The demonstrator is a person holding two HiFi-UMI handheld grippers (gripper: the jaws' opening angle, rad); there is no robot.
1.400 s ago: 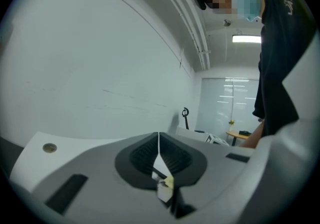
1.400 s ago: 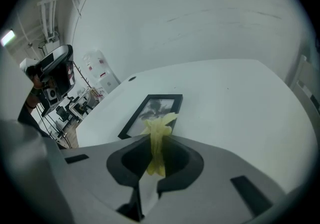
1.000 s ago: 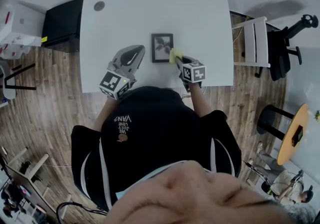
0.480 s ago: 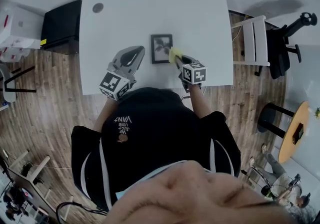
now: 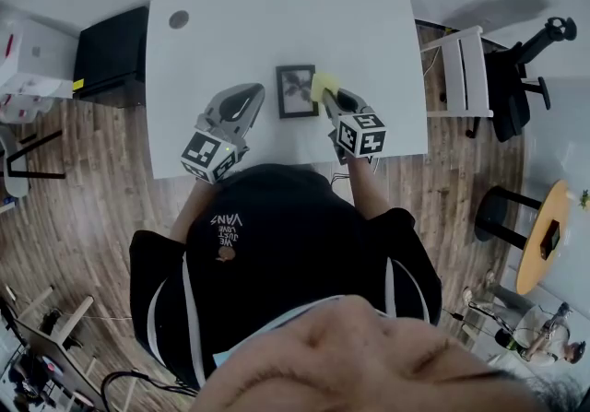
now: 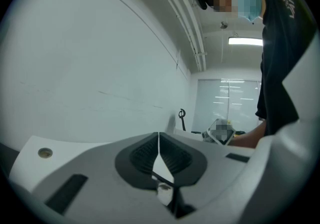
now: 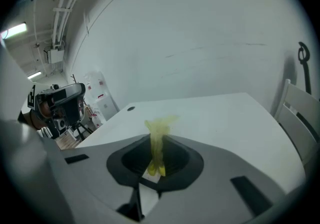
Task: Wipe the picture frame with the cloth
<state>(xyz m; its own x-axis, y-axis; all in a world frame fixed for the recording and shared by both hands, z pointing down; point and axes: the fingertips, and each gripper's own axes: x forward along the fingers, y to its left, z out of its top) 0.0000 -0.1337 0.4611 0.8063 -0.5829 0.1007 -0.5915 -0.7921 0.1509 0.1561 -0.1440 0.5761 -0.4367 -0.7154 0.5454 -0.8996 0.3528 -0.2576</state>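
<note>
While the picture frame (image 5: 297, 90) is laid flat mid-surface (image 5: 230, 32), long axis running away from the person, a yellow cloth (image 5: 323, 87) is clamped in the right gripper's (image 5: 329, 99) fingers at its right edge. The left gripper's (image 5: 251, 99) fingers are pressed together, holding nothing, to the frame's left.

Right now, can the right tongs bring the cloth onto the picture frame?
Probably yes: the right tongs, shut on the yellow cloth, hang beside the picture frame at its right edge, with nothing between them.

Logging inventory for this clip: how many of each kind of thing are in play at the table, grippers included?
Picture frame: 1
Yellow cloth: 1
Hand-held grippers: 2, left hand-held gripper and right hand-held gripper
Total: 4
</note>
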